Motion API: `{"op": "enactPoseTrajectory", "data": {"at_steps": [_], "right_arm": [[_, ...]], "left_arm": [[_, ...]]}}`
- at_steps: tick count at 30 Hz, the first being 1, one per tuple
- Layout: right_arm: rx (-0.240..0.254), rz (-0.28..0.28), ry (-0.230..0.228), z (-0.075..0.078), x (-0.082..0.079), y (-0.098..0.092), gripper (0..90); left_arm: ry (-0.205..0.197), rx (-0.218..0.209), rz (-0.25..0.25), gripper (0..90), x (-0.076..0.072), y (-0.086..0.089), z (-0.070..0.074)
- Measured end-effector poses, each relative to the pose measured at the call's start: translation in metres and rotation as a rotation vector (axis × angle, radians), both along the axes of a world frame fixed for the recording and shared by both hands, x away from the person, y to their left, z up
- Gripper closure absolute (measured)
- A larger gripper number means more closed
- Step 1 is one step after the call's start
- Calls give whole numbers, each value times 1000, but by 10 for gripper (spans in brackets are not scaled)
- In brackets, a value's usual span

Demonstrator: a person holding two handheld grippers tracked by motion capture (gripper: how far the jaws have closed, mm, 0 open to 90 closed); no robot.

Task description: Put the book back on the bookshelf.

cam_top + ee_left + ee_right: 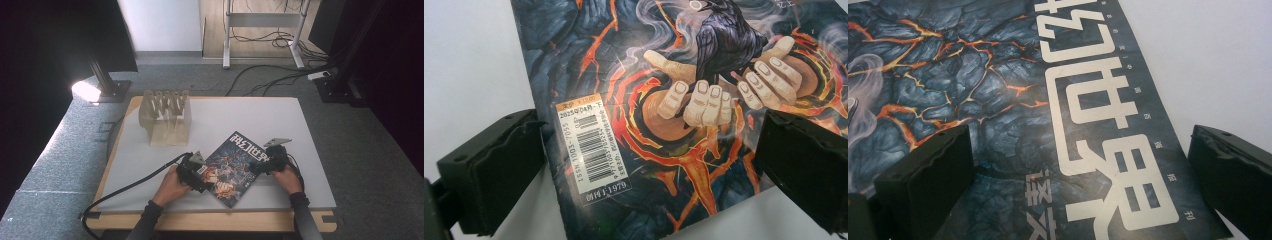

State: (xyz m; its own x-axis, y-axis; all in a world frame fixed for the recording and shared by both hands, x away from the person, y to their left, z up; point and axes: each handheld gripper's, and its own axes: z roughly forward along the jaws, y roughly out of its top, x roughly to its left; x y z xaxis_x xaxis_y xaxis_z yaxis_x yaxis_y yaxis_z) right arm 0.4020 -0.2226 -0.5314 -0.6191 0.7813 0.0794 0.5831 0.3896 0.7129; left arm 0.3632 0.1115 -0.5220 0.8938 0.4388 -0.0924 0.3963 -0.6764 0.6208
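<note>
A magazine (231, 169) lies flat and skewed at lower centre of the white counter (280, 125). The left gripper (194, 172), jaws spread wide, straddles its lower-left edge beside the barcode label (591, 148); the right gripper (267, 161), likewise open, straddles the title edge. A wooden rack (166, 117) stands well apart, upper left.

Bright floor glare upper left; dark edges; close views sharp.
</note>
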Motion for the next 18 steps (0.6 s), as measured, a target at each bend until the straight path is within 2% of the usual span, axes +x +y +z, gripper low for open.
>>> {"op": "enactPoseTrajectory", "data": {"at_steps": [2,6,8,9,13,14,15,16,18], "right_arm": [[2,6,-8,-1,-9,2,0],[-18,2,-20,2,-15,1,0],[-41,-27,-49,9,-25,-7,0],[-41,-27,-49,9,-25,-7,0],[-49,-64,-47,13,-38,-21,1],[-60,-76,-35,11,-43,-25,1],[-60,-76,-35,11,-43,-25,1],[-66,-77,-33,10,-44,-27,1],[-72,-87,-27,7,-49,-31,1]], "left_arm": [[0,0,-4,0,-5,1,0],[2,7,-12,0,-12,1,1],[2,9,-19,0,-15,0,1],[4,12,-18,0,-17,0,1],[28,27,-84,0,-25,-2,3],[47,25,-113,0,-26,-1,7],[47,25,-113,0,-26,-1,7],[33,19,-118,0,-25,2,10],[-12,27,-96,0,-22,7,15]]}}
